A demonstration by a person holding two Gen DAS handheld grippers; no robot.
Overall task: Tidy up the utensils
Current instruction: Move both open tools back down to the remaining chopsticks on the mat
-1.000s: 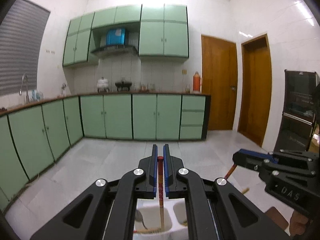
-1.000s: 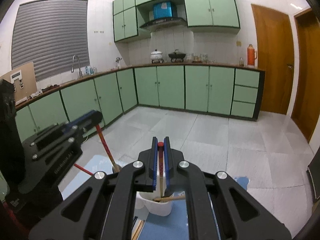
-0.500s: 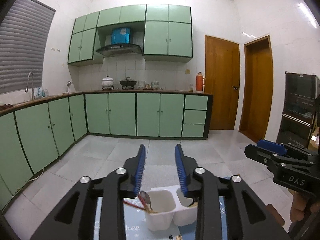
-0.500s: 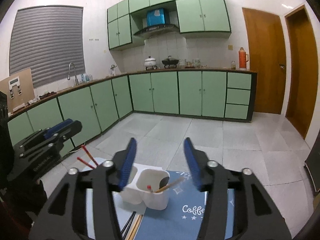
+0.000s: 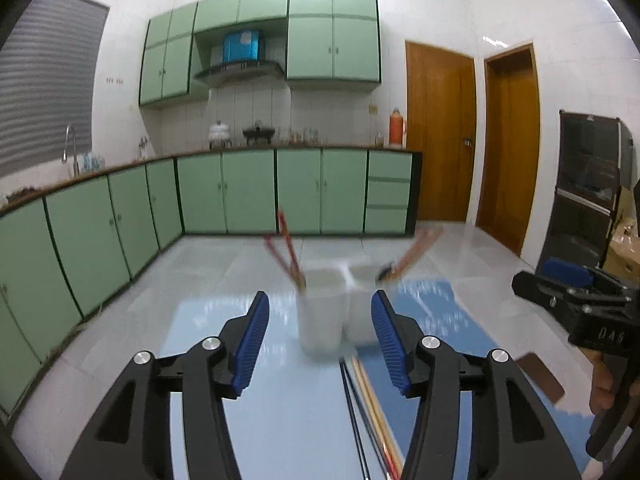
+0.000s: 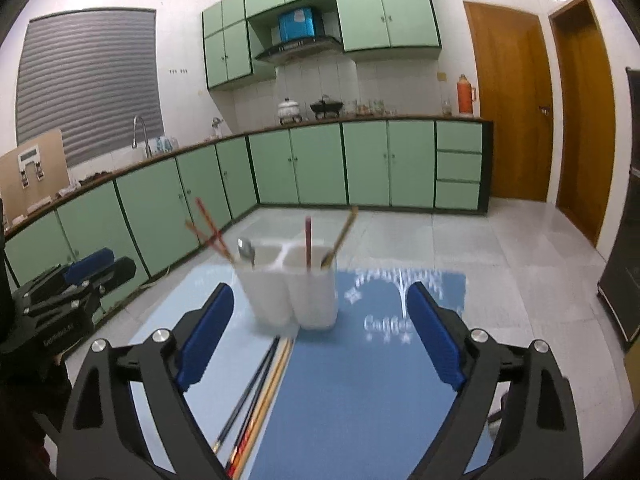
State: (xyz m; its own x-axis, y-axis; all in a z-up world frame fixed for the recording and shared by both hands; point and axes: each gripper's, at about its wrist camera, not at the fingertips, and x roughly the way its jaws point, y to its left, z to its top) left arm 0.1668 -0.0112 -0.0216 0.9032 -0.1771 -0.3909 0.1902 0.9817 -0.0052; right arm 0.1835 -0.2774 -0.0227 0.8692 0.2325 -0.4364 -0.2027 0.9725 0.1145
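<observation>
A white two-cup utensil holder (image 5: pixel 338 312) (image 6: pixel 294 284) stands on a blue mat (image 6: pixel 360 392). Red chopsticks (image 5: pixel 286 248) (image 6: pixel 210 232) lean out of its left cup beside a metal spoon (image 6: pixel 246 250). A red chopstick (image 6: pixel 308 240) and a wooden one (image 6: pixel 340 236) stand in the right cup. Loose black, wooden and red chopsticks (image 5: pixel 366 412) (image 6: pixel 256 392) lie on the mat in front of the holder. My left gripper (image 5: pixel 318 340) is open and empty, just short of the holder. My right gripper (image 6: pixel 320 332) is open and empty, also short of it.
A glossy light-blue tabletop (image 5: pixel 256 400) carries the mat. Green kitchen cabinets (image 6: pixel 360 160) line the far wall and the left side. Two wooden doors (image 5: pixel 472 140) stand at the right. A dark cabinet (image 5: pixel 588 184) is at the far right.
Both grippers let go of the chopsticks they held over the holder, opened wide and drew back and down. The chopsticks now stand in the holder's cups.
</observation>
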